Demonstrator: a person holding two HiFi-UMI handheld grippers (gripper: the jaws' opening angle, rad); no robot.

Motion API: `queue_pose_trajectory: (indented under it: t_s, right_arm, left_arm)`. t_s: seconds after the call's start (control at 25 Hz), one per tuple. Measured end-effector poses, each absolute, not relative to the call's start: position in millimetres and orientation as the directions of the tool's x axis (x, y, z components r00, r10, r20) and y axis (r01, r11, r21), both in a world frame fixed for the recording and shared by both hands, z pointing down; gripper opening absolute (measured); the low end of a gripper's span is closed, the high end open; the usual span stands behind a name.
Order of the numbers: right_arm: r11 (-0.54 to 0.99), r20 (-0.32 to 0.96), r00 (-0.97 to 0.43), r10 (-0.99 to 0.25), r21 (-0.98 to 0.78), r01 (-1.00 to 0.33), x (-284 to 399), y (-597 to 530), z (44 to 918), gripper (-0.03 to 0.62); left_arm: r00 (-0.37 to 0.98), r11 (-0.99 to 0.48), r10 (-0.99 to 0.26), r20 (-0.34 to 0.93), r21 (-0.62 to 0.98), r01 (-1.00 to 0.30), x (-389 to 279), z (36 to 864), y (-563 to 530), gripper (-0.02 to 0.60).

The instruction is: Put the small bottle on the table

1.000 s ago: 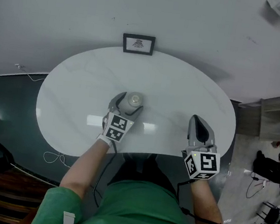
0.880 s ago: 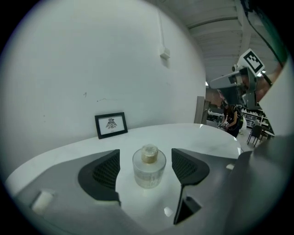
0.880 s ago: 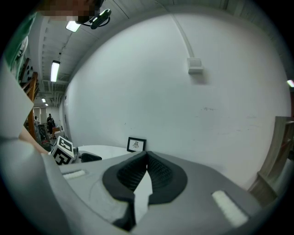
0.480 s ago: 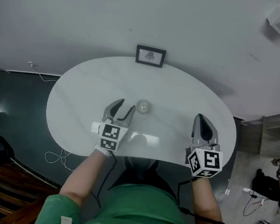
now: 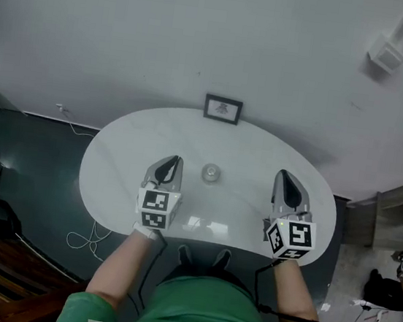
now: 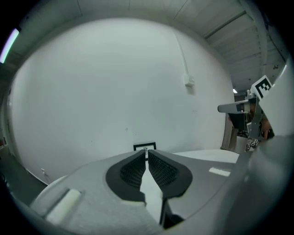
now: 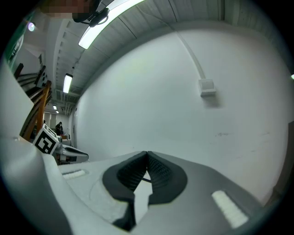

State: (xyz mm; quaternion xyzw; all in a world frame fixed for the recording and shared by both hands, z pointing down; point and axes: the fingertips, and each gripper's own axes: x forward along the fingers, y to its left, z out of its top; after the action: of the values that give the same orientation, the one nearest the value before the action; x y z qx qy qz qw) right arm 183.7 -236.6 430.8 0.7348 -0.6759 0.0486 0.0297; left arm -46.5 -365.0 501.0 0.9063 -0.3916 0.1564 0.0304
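The small bottle point(image 5: 211, 173) stands upright near the middle of the white oval table point(image 5: 261, 157), seen from above as a pale round cap. My left gripper point(image 5: 173, 162) hovers left of it, apart from it, its jaws having just closed with nothing between them; in the left gripper view the tips point(image 6: 146, 152) meet and the bottle is out of sight. My right gripper point(image 5: 285, 176) floats over the table's right side, shut and empty point(image 7: 147, 154). Both point toward the white wall.
A small framed picture point(image 5: 223, 109) stands at the table's far edge against the wall. A wall box with a conduit point(image 5: 386, 51) sits high on the right. Cables point(image 5: 81, 236) lie on the dark floor left of the table; furniture stands at the right.
My left gripper let go of the bottle, drew back to its left, rose and closed. The bottle stays standing on the table. The right gripper also rose, still shut.
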Motion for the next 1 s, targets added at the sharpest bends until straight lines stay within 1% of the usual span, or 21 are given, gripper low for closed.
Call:
queue_pose_trajectory:
  t_s: [0.2, 0.4, 0.72, 1.0]
  right_arm:
    - [-0.065, 0.058, 0.065, -0.996, -0.005, -0.998, 178.5, -241.2, 404.1, 0.002]
    - [-0.045, 0.016, 0.045, -0.999, 0.006, -0.999, 170.8, -243.5, 380.7, 0.002]
    - [-0.008, -0.053, 0.006, -0.999, 0.024, -1.0, 156.3, -248.7, 344.8, 0.002]
    - [0.018, -0.069, -0.02, -0.997, 0.018, -1.0, 148.6, -252.9, 333.2, 0.002]
  left_arm:
    - [0.678, -0.701, -0.703, 0.216, -0.05, -0.711, -41.8, 444.5, -353.6, 0.018]
    - [0.694, -0.709, -0.7, 0.167, -0.049, -0.703, -40.7, 407.9, -341.6, 0.018]
    - [0.698, -0.703, -0.71, 0.09, -0.04, -0.71, -49.1, 363.4, -330.1, 0.018]
    - [0.673, -0.675, -0.738, 0.059, -0.025, -0.738, -61.7, 346.9, -332.2, 0.02]
